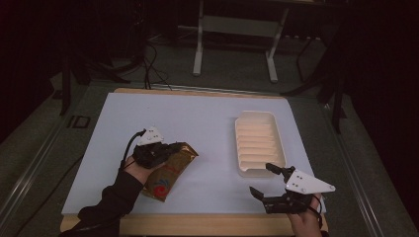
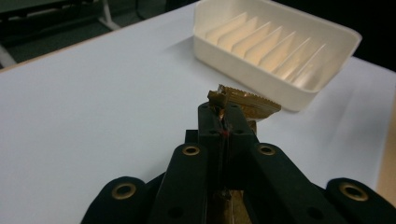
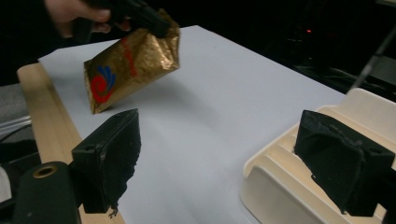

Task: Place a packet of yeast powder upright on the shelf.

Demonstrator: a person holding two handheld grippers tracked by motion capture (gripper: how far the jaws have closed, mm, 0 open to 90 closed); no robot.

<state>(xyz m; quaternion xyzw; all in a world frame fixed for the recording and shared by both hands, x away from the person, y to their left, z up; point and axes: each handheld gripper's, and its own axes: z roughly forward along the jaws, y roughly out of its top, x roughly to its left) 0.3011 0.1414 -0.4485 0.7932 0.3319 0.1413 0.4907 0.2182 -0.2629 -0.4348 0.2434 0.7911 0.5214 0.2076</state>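
Left gripper point(image 1: 170, 148) clenched on the crimped top seam of the gold foil pouch point(image 1: 168, 173), which hangs slantwise below its jaws, above the table. Probably light, floppy, slick foil; the seam is the surest hold. Right gripper point(image 1: 264, 180) gapes empty.

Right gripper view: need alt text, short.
The left gripper, across the white table, holds a gold foil pouch by its top edge, lifted off the surface. In the foreground the right gripper stands open, one jaw over the rim of a cream ribbed tray.
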